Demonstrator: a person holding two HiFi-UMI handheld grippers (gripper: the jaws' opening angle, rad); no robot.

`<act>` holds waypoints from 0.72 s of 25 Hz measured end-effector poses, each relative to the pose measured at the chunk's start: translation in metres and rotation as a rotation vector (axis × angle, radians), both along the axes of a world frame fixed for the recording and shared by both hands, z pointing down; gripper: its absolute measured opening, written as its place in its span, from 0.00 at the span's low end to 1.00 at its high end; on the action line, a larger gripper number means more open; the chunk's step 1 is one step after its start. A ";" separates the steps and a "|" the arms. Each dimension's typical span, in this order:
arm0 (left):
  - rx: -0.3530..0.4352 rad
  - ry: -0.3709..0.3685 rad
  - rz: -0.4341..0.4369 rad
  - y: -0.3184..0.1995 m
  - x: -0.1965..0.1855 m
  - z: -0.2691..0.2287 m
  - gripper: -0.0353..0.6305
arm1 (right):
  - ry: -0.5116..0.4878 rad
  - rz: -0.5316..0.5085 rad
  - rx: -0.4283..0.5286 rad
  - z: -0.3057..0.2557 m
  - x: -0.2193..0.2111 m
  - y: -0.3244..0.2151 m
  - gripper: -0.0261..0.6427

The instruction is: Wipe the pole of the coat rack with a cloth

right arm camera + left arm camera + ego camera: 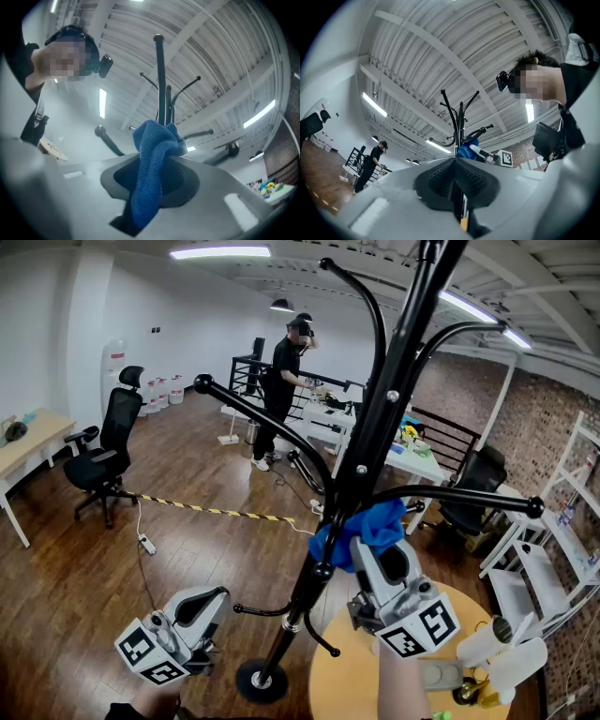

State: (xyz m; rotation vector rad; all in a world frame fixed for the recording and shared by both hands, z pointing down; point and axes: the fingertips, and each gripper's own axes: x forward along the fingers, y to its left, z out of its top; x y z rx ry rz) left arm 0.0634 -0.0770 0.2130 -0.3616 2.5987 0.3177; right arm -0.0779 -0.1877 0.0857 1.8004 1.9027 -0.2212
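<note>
The black coat rack pole [375, 427] rises from its round base [261, 681], with curved hook arms [253, 413] branching off. A blue cloth [367, 529] is bunched against the pole just under the lower arms. My right gripper [372, 547] is shut on it. In the right gripper view the cloth [151, 173] hangs out between the jaws, and the pole [160, 79] stands straight ahead. My left gripper [217, 594] hangs low, left of the pole and apart from it. It is shut with nothing in it. In its own view it points up at the pole [461, 124].
A round yellow table [352, 685] carrying white rolls [506, 652] sits under my right arm. A black office chair [108, 451] stands at the left. Striped tape [206, 509] crosses the floor. A person [281, 390] works at white tables [412, 460] behind. White shelving [562, 549] lines the right.
</note>
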 end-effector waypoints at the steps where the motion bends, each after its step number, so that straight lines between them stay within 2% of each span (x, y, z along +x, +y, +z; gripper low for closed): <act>1: 0.004 -0.004 -0.010 0.003 0.002 -0.001 0.06 | -0.018 0.025 -0.020 -0.014 -0.002 -0.005 0.17; 4: 0.006 -0.010 -0.022 0.010 0.007 -0.003 0.06 | -0.041 0.087 -0.108 -0.051 -0.007 -0.030 0.17; 8: -0.009 -0.013 -0.001 0.006 0.001 -0.004 0.06 | -0.067 0.110 -0.232 -0.093 0.002 -0.083 0.17; 14: -0.015 -0.020 0.056 -0.007 -0.013 -0.005 0.06 | -0.123 0.174 -0.317 -0.119 0.021 -0.138 0.17; 18: -0.010 -0.027 0.077 -0.011 -0.014 -0.007 0.06 | -0.118 0.188 -0.322 -0.122 0.027 -0.142 0.17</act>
